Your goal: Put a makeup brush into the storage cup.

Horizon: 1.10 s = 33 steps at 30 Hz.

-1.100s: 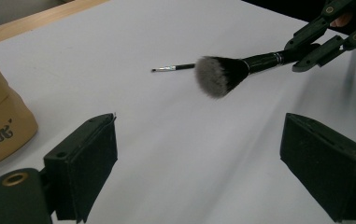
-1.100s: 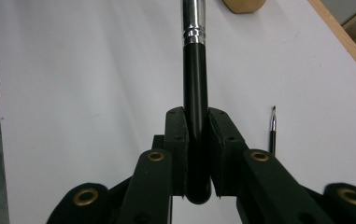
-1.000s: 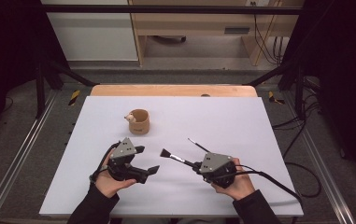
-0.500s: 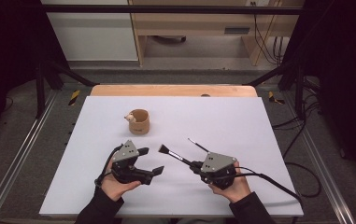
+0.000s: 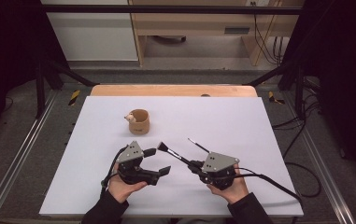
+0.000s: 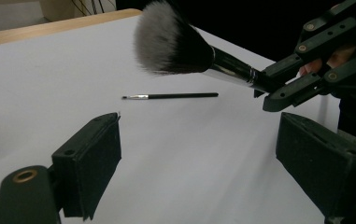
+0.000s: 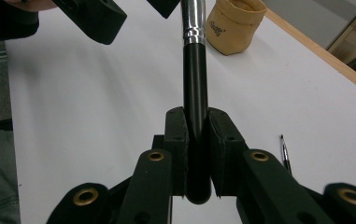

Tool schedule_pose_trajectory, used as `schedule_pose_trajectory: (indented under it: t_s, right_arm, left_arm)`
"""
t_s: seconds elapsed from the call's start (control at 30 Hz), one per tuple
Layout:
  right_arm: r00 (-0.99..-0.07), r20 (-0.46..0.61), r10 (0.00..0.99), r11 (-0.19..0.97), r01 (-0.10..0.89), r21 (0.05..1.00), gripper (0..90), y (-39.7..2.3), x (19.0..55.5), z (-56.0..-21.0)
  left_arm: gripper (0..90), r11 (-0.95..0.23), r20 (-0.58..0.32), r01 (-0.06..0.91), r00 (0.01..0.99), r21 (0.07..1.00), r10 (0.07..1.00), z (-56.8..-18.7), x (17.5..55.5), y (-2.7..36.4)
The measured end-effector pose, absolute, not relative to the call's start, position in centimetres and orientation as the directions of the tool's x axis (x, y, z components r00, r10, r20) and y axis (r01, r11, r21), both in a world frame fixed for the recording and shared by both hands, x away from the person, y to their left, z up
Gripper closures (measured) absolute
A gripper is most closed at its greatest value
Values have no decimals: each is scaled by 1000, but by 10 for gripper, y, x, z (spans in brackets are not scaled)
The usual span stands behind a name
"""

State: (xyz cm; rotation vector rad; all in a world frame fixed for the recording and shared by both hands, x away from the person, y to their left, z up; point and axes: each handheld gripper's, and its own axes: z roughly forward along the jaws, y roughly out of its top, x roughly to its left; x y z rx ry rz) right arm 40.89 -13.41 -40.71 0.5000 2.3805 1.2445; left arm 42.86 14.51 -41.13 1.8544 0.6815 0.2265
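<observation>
My right gripper (image 5: pixel 195 166) is shut on the black handle of a large makeup brush (image 5: pixel 174 155). The brush is held above the white table (image 5: pixel 241 116) with its fluffy head (image 6: pixel 171 39) pointing toward my left gripper (image 5: pixel 158 161). In the right gripper view the pads clamp the handle (image 7: pixel 195 84) near its end. My left gripper (image 6: pixel 203 158) is open with nothing between its jaws, and the brush head hangs just ahead of them. A thin black brush (image 5: pixel 198 145) lies flat on the table beyond the right gripper.
A small tan cup (image 5: pixel 138 121) with a little figure on its rim stands behind the left gripper, also seen in the right gripper view (image 7: pixel 234 23). A wooden strip (image 5: pixel 173 90) lines the far table edge. Metal rails run along both sides.
My left gripper has edged a little to the right, toward the brush head. The right gripper and the brush have stayed put.
</observation>
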Motion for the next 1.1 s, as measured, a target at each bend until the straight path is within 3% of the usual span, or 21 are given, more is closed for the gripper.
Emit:
schedule_pose_trajectory:
  t_s: [0.8, 1.1]
  right_arm:
    - [-855, -141, 499, 474, 133, 870, 793, -132, 408, -408]
    - [-860, -133, 493, 468, 133, 874, 792, -132, 408, -409]
  left_arm:
    - [218, -131, -254, 363, 826, 922, 503, -408, 436, 128]
    - [304, -110, -270, 364, 832, 925, 486, -408, 437, 122]
